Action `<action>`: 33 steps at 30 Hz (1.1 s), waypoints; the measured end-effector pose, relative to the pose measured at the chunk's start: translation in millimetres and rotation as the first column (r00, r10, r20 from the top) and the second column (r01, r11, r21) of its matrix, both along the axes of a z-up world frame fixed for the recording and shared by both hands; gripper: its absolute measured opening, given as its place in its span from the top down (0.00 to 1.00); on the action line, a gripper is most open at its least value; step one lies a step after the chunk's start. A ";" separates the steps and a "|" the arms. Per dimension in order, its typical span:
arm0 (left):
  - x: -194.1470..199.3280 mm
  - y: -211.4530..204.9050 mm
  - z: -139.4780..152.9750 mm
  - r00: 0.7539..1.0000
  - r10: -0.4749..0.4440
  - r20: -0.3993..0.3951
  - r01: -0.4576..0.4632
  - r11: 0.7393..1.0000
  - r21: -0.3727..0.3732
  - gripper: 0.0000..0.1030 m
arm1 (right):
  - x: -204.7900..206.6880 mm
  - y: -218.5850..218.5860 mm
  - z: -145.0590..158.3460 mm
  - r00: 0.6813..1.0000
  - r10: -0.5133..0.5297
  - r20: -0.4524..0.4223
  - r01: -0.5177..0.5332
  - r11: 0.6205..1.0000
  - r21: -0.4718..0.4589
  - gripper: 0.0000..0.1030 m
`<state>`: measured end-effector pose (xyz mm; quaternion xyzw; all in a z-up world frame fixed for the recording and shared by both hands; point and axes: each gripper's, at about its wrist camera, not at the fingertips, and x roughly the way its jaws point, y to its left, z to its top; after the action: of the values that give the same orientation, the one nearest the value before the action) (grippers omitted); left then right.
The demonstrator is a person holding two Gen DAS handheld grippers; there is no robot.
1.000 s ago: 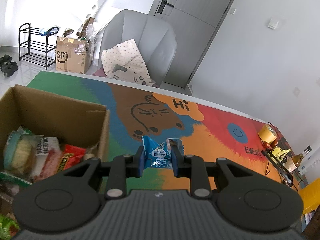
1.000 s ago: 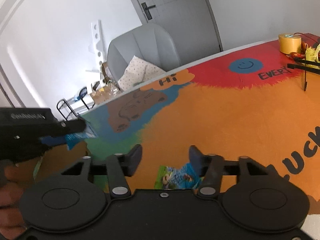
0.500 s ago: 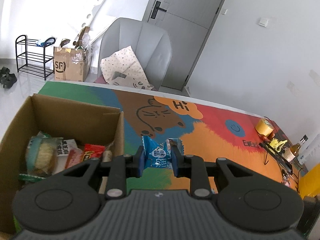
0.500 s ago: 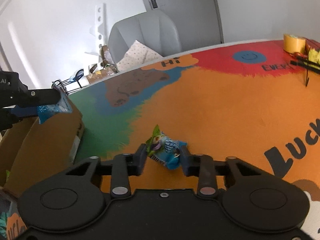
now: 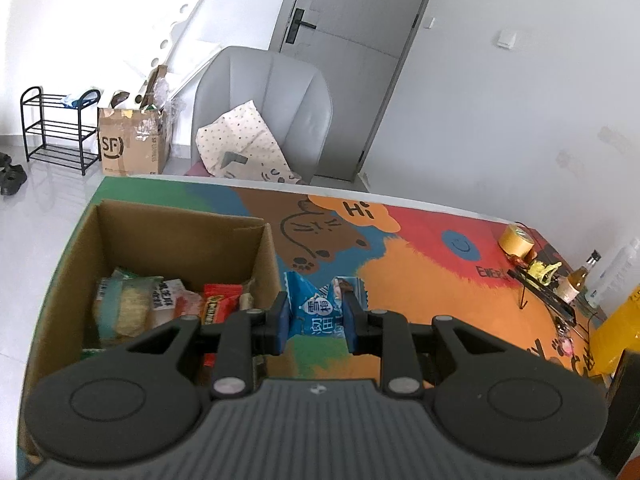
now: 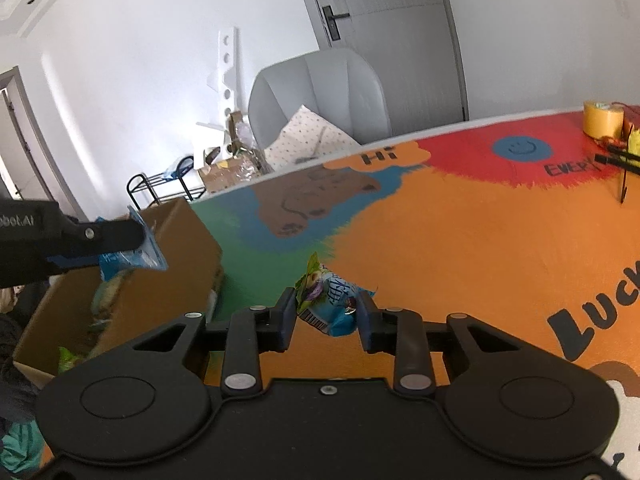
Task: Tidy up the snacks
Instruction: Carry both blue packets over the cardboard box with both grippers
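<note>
My left gripper (image 5: 316,314) is shut on a blue snack packet (image 5: 308,294), held in the air just right of the cardboard box (image 5: 180,236). Several snacks (image 5: 128,308) lie inside the box. In the right wrist view the left gripper (image 6: 136,236) holds that blue packet (image 6: 138,258) above the box's (image 6: 168,292) near wall. My right gripper (image 6: 326,314) has its jaws closing, and both pads press on a green and blue snack packet (image 6: 334,302), which hangs tilted above the orange part of the mat (image 6: 460,248).
A yellow tape roll (image 5: 516,240), a black stand (image 5: 540,292) and a small bottle (image 5: 578,276) crowd the table's right end. A grey chair (image 5: 264,100) with a dotted cushion stands behind the table. The box sits at the table's left end.
My right gripper closed from open onto the green and blue packet and raised it off the mat. The left gripper carried the blue packet up and towards the box, which shows more fully.
</note>
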<state>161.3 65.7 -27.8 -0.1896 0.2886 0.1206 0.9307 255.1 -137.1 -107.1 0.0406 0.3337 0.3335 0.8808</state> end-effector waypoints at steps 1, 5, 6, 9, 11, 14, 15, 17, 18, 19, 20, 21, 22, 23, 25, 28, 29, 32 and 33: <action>-3.6 2.2 0.7 1.000 -0.003 0.004 0.003 1.000 0.004 0.75 | -2.8 1.0 2.7 1.000 0.001 0.006 -0.001 1.000 0.004 0.72; -16.5 9.4 3.7 1.000 -0.010 0.018 0.010 1.000 0.018 0.75 | -15.5 4.4 15.5 0.999 0.006 0.035 -0.006 1.000 0.021 0.71; -19.8 11.4 4.2 1.000 -0.011 0.021 0.011 1.000 0.027 0.75 | -17.8 5.5 17.7 0.999 0.007 0.040 -0.008 1.000 0.024 0.71; -28.5 17.1 5.4 1.000 -0.014 0.026 0.013 0.999 0.034 0.75 | -27.1 11.3 27.6 0.998 0.021 0.064 -0.023 0.999 0.036 0.71; -35.5 21.2 5.9 0.999 -0.016 0.029 0.014 0.999 0.037 0.75 | -31.5 15.5 32.6 0.997 0.027 0.078 -0.030 0.999 0.038 0.71; -43.7 28.5 5.9 0.999 -0.019 0.031 0.018 0.999 0.044 0.75 | -37.4 21.0 39.3 0.995 0.035 0.093 -0.039 0.998 0.043 0.71; -46.6 30.4 5.8 0.999 -0.018 0.031 0.017 0.999 0.047 0.75 | -39.5 23.0 42.1 0.994 0.037 0.100 -0.042 0.998 0.045 0.71; -52.6 35.5 5.7 0.999 -0.017 0.033 0.015 0.999 0.049 0.75 | -43.0 26.3 45.0 0.993 0.040 0.111 -0.046 0.998 0.047 0.71; -55.5 37.9 5.6 0.999 -0.017 0.033 0.015 0.999 0.049 0.75 | -45.1 28.3 47.5 0.992 0.042 0.116 -0.048 0.998 0.049 0.71; -58.4 40.4 5.7 0.999 -0.016 0.035 0.014 0.999 0.051 0.75 | -47.9 29.8 49.3 0.992 0.043 0.122 -0.049 0.998 0.050 0.71; -60.9 42.3 5.7 0.999 -0.014 0.036 0.012 0.999 0.053 0.75 | -50.2 31.4 50.8 0.991 0.045 0.126 -0.052 0.997 0.051 0.71; -64.0 44.9 5.8 0.999 -0.011 0.038 0.009 0.998 0.055 0.75 | -51.5 33.8 52.1 0.990 0.049 0.129 -0.057 0.997 0.053 0.71; -66.7 48.1 5.6 0.999 -0.007 0.040 0.005 0.998 0.056 0.75 | -53.9 36.2 54.0 0.989 0.056 0.135 -0.064 0.997 0.054 0.71; -69.1 51.2 5.3 0.999 -0.006 0.041 0.004 0.998 0.055 0.75 | -56.4 38.7 56.1 0.988 0.064 0.143 -0.073 0.996 0.053 0.71; -73.1 58.6 5.0 0.999 -0.005 0.039 0.003 0.998 0.057 0.75 | -62.9 43.8 59.8 0.985 0.076 0.156 -0.085 0.995 0.051 0.71; -79.0 66.7 4.1 0.999 -0.005 0.034 0.003 0.998 0.057 0.75 | -68.4 49.5 63.7 0.982 0.084 0.166 -0.094 0.994 0.051 0.71; -80.7 68.7 3.7 0.999 -0.004 0.032 0.003 0.998 0.058 0.75 | -70.0 51.2 64.7 0.982 0.087 0.168 -0.097 0.994 0.052 0.71; -85.3 73.9 1.4 1.000 0.005 0.024 -0.006 0.998 0.057 0.75 | -74.7 55.9 66.1 0.981 0.101 0.168 -0.111 0.992 0.055 0.71; -86.4 75.2 0.2 1.000 0.004 0.021 -0.005 0.998 0.058 0.75 | -76.0 58.0 66.2 0.980 0.108 0.168 -0.118 0.992 0.054 0.71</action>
<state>74.8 140.8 -27.6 -0.1645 0.2749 0.1292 0.9384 179.1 -79.2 -40.9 0.0221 0.2507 0.3957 0.8832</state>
